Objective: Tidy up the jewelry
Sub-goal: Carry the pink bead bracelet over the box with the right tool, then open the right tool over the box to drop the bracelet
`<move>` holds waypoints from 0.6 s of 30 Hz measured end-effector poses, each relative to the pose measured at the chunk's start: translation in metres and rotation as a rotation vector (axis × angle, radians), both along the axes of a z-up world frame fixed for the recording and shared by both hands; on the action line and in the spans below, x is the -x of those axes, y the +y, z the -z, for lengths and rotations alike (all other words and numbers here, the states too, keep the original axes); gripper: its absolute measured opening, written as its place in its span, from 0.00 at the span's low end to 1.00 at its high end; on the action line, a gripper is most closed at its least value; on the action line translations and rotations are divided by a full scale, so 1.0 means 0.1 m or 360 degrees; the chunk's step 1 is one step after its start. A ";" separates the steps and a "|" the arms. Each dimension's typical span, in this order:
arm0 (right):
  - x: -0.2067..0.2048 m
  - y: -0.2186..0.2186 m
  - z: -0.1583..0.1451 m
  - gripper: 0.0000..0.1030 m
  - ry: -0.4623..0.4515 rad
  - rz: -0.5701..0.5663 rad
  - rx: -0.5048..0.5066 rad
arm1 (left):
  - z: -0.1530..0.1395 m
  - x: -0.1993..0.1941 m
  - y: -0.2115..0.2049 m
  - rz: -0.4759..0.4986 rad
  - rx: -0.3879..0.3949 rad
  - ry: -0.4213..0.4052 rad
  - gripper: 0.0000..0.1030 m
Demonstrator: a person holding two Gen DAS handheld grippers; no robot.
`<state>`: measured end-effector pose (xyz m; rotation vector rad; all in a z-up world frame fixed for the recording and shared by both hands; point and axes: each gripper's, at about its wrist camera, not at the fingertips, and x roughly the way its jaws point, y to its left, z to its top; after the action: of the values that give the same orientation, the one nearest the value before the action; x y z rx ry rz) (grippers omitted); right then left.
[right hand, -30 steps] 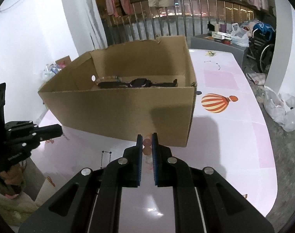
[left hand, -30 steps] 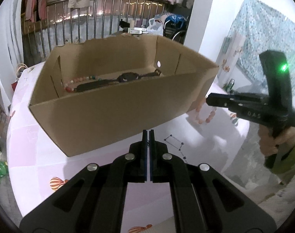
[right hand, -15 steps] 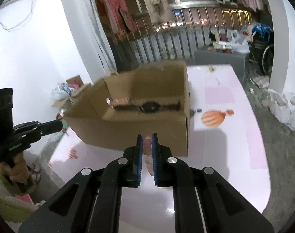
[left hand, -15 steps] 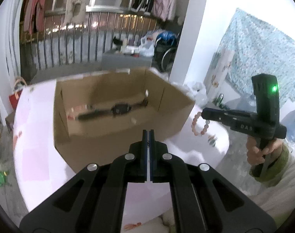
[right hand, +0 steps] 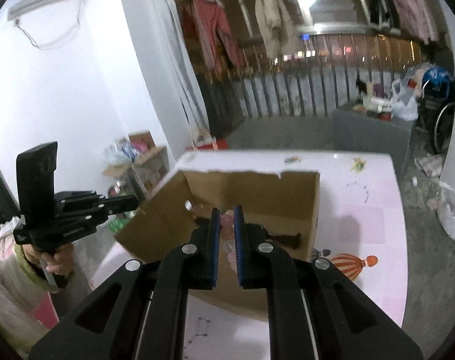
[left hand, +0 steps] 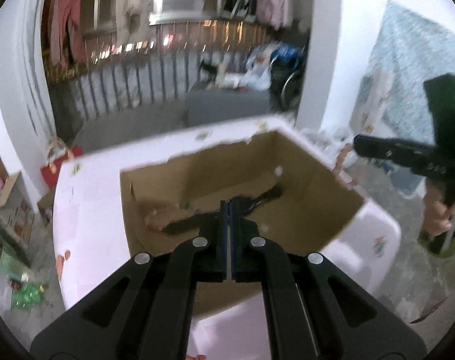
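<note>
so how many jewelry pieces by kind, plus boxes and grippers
pink bracelet: 1, held in the right gripper
multicolour bead string: 1, in the box
black watch: 1, in the box
box: 1
grippers: 2, left gripper shut and empty
total: 6

Past my counter, which wears a pink cloth printed with a striped hot-air balloon, I see a metal railing with clothes hanging above it: a red garment and a beige one. A wheelchair stands at far right beside white plastic bags. Through the left camera, a blue patterned cloth hangs on the wall.
</note>
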<state>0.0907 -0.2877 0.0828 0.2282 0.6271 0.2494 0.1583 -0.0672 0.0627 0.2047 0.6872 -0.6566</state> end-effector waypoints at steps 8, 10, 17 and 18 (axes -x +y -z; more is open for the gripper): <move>-0.60 0.04 0.46 0.09 0.0302 0.0020 0.0239 | 0.56 -0.43 -0.10 -0.0081 -0.0266 0.0129 0.04; -0.63 0.06 0.51 0.11 0.0337 0.0036 0.0301 | 0.60 -0.43 -0.09 -0.0094 -0.0283 0.0139 0.17; -0.54 -0.04 0.47 0.16 0.0318 0.0075 0.0216 | 0.53 -0.36 0.02 -0.0143 -0.0206 0.0127 0.31; -0.51 -0.06 0.44 0.16 0.0305 0.0084 0.0198 | 0.51 -0.34 0.04 -0.0149 -0.0188 0.0119 0.33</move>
<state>0.1422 -0.2940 0.0383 0.1493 0.8224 0.1374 0.1921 -0.0633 0.0120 0.2566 0.8036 -0.5363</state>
